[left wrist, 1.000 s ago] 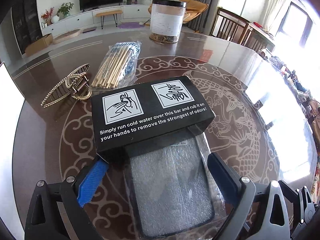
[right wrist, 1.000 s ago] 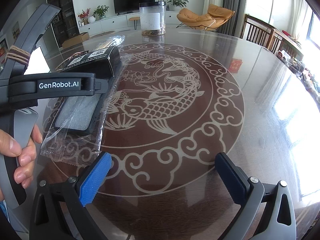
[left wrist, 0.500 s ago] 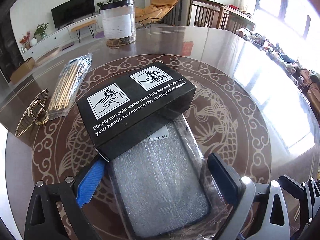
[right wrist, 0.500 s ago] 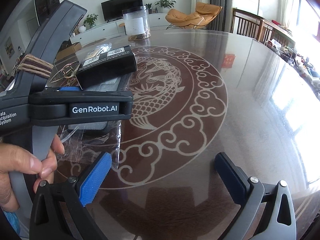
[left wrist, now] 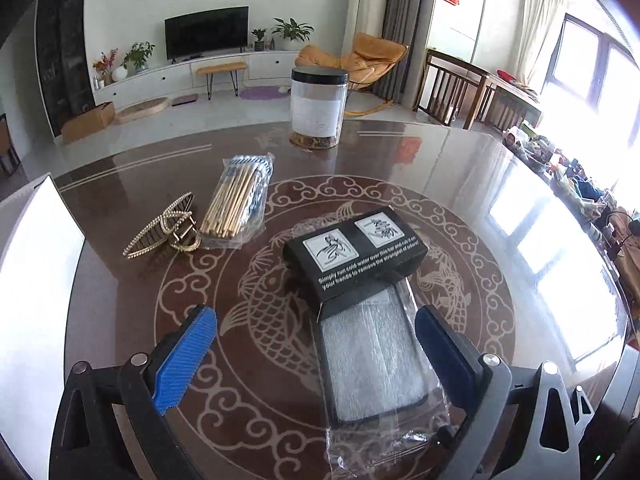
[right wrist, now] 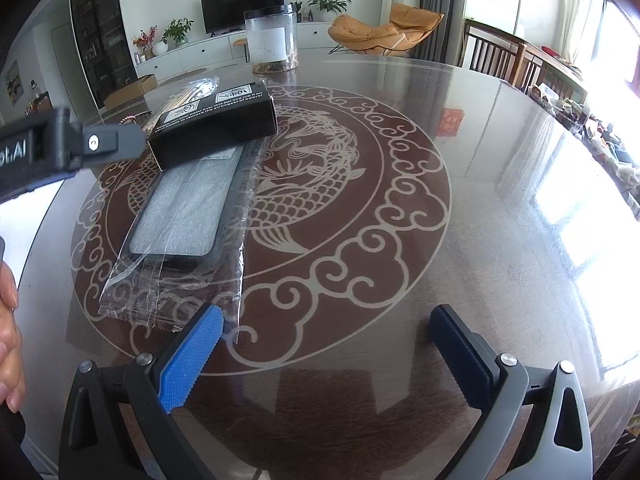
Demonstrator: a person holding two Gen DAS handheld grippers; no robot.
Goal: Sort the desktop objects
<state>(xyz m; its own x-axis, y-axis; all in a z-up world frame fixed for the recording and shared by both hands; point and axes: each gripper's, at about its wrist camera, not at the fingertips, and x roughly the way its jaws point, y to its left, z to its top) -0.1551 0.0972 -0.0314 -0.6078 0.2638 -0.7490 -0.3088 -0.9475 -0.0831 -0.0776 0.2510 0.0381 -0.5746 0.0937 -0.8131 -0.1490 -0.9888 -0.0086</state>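
A black box [left wrist: 356, 258] with white printed panels lies across the far end of a phone case in clear plastic wrap [left wrist: 372, 360] on the round glass table. My left gripper [left wrist: 316, 354] is open and raised behind them, its right pad beside the wrapped case. To the left lie a pack of chopsticks [left wrist: 240, 200] and a gold hair clip [left wrist: 166, 230]. In the right wrist view the box [right wrist: 216, 124] and the wrapped case [right wrist: 188, 212] lie at the left. My right gripper [right wrist: 324, 354] is open over bare table with nothing between its fingers.
A clear jar with a black lid [left wrist: 318, 108] stands at the table's far side. A white board [left wrist: 32, 280] lies at the left edge. The left tool's arm [right wrist: 60, 148] and a hand [right wrist: 8, 340] show at the left of the right wrist view.
My left gripper has pulled back and risen, so the box and wrapped case look smaller and farther away. The left tool has moved out toward the left of the right wrist view.
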